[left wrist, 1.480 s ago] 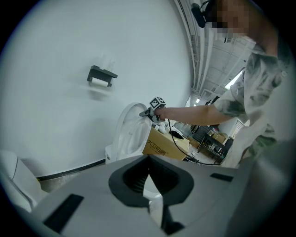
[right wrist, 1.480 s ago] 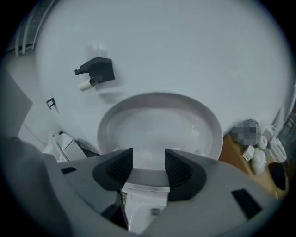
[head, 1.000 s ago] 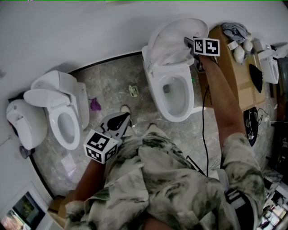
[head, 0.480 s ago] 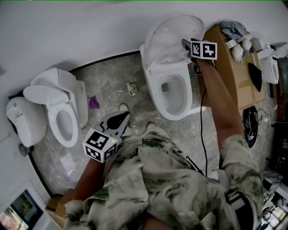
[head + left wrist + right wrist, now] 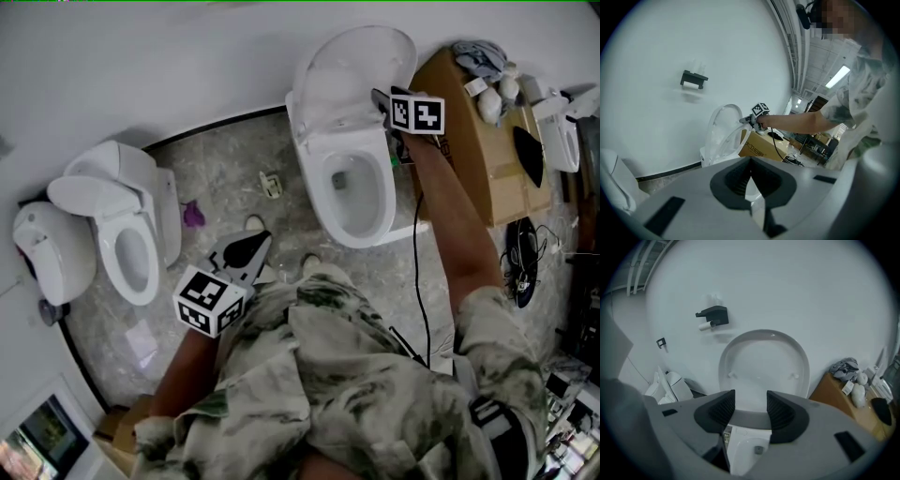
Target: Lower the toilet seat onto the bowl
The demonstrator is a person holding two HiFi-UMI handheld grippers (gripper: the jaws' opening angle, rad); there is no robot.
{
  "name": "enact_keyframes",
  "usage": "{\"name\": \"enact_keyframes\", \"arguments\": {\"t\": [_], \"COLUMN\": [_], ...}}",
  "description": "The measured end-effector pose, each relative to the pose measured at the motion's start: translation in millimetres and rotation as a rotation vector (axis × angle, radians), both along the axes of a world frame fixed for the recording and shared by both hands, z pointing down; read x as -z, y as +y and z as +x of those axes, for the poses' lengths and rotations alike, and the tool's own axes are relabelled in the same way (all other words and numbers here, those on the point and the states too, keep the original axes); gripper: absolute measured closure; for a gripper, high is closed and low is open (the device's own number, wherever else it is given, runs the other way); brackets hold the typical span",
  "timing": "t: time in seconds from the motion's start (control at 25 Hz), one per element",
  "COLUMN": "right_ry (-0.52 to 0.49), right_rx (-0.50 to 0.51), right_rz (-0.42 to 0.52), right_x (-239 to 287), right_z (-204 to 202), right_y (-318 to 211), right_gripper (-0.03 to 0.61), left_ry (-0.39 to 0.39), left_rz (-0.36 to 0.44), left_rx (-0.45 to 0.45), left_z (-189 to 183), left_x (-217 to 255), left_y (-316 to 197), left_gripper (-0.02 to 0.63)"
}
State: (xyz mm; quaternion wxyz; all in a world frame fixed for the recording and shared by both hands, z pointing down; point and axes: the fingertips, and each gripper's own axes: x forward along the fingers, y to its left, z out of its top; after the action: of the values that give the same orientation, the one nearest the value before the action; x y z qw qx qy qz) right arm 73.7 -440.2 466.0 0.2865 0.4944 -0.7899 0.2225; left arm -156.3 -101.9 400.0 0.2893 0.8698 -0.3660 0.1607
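Note:
The white toilet stands against the wall with its lid [image 5: 366, 52] upright and its bowl [image 5: 323, 202] open below. The toilet seat [image 5: 725, 140] leans a little forward off the lid. My right gripper [image 5: 380, 97] reaches from the right to the seat's raised front rim. In the right gripper view its jaws stand apart, and the rim [image 5: 750, 416] runs as a grey band across the gap, with the lid [image 5: 764, 357] behind. My left gripper [image 5: 246, 251] hangs low by my body, far from the toilet, its jaws [image 5: 750, 161] together and holding nothing.
A second toilet [image 5: 131, 253] and another white fixture [image 5: 52, 248] stand at the left. A cardboard box [image 5: 483, 141] with clutter on top sits right of the toilet. A black cable [image 5: 417, 272] hangs by my right arm. Litter [image 5: 272, 185] lies on the floor. A paper holder [image 5: 712, 317] is on the wall.
The toilet and my right gripper have slid slightly up and left together in the head view; the gripper stays at the seat's rim. The left gripper has not moved.

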Motion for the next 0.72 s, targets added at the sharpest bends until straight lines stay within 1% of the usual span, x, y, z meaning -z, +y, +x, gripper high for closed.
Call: {"name": "enact_keyframes", "arguments": {"t": [0.72], "right_ry": [-0.014], "right_rx": [0.011], "right_rz": [0.036], "right_x": [-7.1], "right_z": [15.3], "right_y": [47.9], "right_gripper": [0.351], "left_ry": [0.004], "left_rz": [0.0], "left_rx": [-0.022], "left_z": [35.9], "left_x": [-4.4], "left_y": [28.4], "left_gripper": [0.591]}}
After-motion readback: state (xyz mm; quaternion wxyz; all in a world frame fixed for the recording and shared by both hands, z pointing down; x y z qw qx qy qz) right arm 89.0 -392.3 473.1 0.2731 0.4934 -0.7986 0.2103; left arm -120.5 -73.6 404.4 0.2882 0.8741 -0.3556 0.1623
